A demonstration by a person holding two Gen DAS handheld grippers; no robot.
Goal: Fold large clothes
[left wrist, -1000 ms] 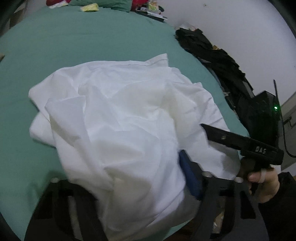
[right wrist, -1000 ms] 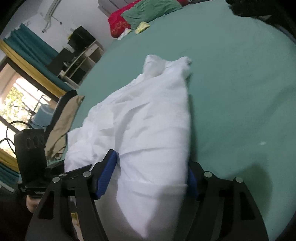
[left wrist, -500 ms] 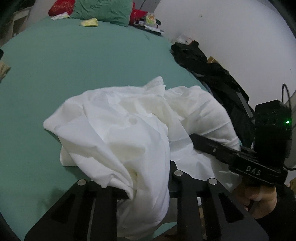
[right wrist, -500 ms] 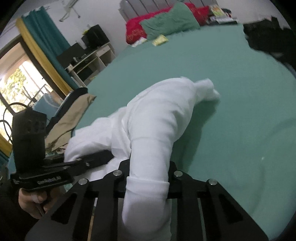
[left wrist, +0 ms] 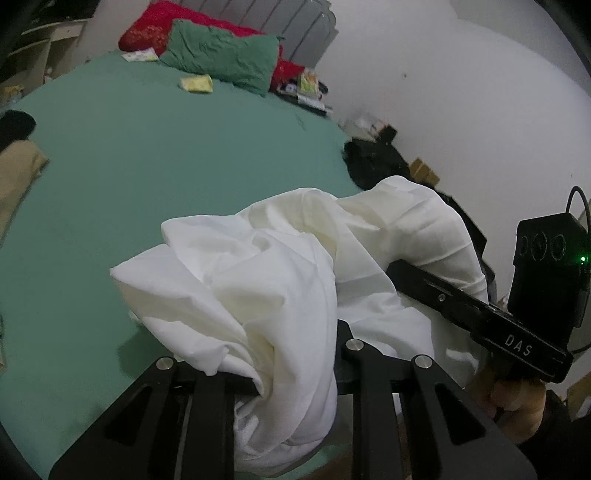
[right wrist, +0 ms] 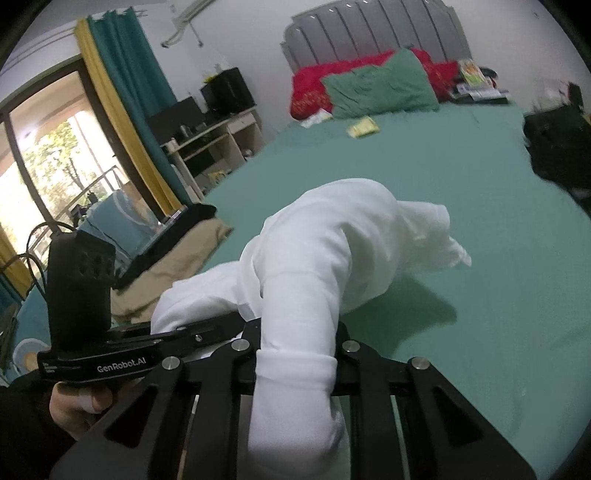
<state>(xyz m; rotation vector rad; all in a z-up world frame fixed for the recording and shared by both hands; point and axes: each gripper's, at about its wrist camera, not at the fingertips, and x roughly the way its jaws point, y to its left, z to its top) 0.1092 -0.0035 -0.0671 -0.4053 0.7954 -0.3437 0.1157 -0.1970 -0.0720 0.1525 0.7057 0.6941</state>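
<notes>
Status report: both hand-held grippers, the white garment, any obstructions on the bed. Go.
Left hand-held gripper clamped on white garment. Right hand-held gripper, jaws closing, pinches its sleeve. Garment bunched, partly lifted off green bed. Nothing blocking.

A bed (right wrist: 461,177) in a green sheet fills the room; at its head a grey padded headboard (right wrist: 369,33); left of the bed, a pale shelf unit (right wrist: 218,144), teal and yellow curtains (right wrist: 122,92), a daylit glass door (right wrist: 48,166); white walls (left wrist: 461,92) behind the headboard.
</notes>
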